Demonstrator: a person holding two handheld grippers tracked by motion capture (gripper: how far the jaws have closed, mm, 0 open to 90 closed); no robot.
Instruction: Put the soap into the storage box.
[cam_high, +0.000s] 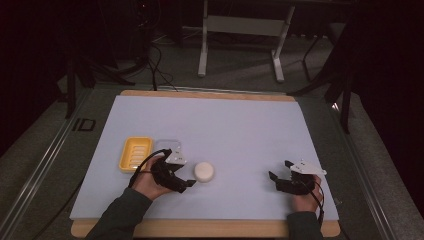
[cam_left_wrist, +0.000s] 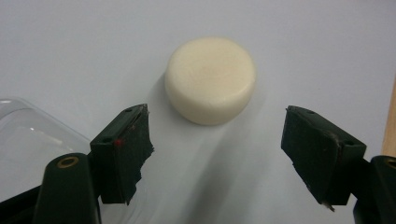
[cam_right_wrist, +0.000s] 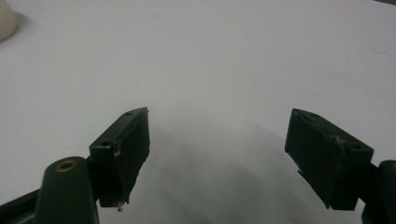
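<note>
From above, the round white soap lies on the pale mat just beside the left gripper, whose own view shows jaws apart with the soap ahead, untouched, while the right gripper stands open over bare mat

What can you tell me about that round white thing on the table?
The soap is a thick, cream-white puck with a flat top and rounded edges, smooth and matte. It lies flat on the pale sheet and casts a soft shadow. Nothing touches it: the left gripper points at it with its jaws open and the soap just beyond their tips. In the high view it sits right of a yellow dish and a clear lid, apart from both. It looks whole and unmarked.
</note>
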